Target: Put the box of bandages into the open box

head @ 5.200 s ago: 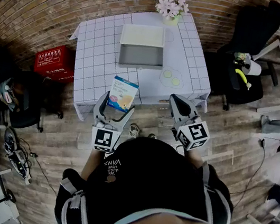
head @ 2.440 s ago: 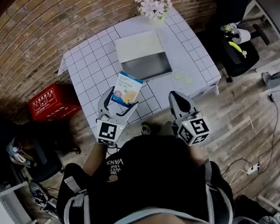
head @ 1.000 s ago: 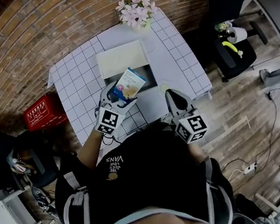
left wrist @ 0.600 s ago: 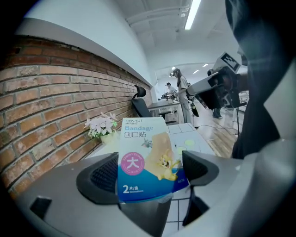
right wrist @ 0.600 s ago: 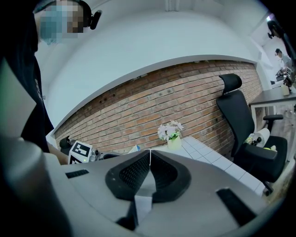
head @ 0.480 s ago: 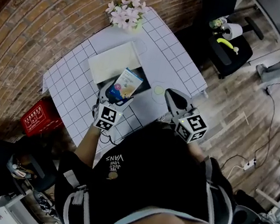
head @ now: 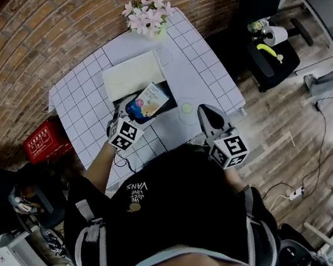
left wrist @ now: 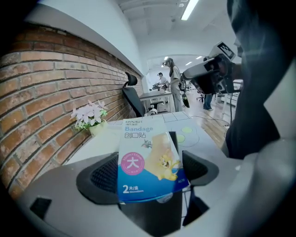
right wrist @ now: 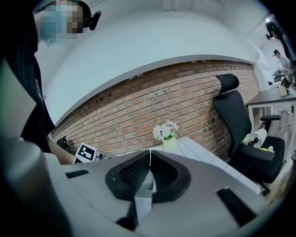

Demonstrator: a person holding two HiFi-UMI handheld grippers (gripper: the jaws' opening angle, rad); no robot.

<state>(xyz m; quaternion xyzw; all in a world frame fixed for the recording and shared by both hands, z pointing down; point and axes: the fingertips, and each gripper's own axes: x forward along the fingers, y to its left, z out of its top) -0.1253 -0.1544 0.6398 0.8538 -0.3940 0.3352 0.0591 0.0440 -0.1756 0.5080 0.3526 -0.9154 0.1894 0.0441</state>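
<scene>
One gripper matters: the left gripper [head: 133, 114] is clamped on the box of bandages [head: 149, 99], whose long axis runs away from its jaws, apparently over the open box [head: 129, 75]; the right gripper [head: 209, 116], jaws together and empty, hangs farther off

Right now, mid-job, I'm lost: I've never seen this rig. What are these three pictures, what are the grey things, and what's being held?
There is no robot here: a person holds a two-jaw gripper in each hand. The head view looks down from a camera on the person's head. The other two cameras ride on the grippers and look along their jaws. The left gripper is clamped on the box of bandages, which the head view shows over the open box on the table with the checked cloth. A pot of flowers stands at the far corner. The right gripper is shut and empty.
</scene>
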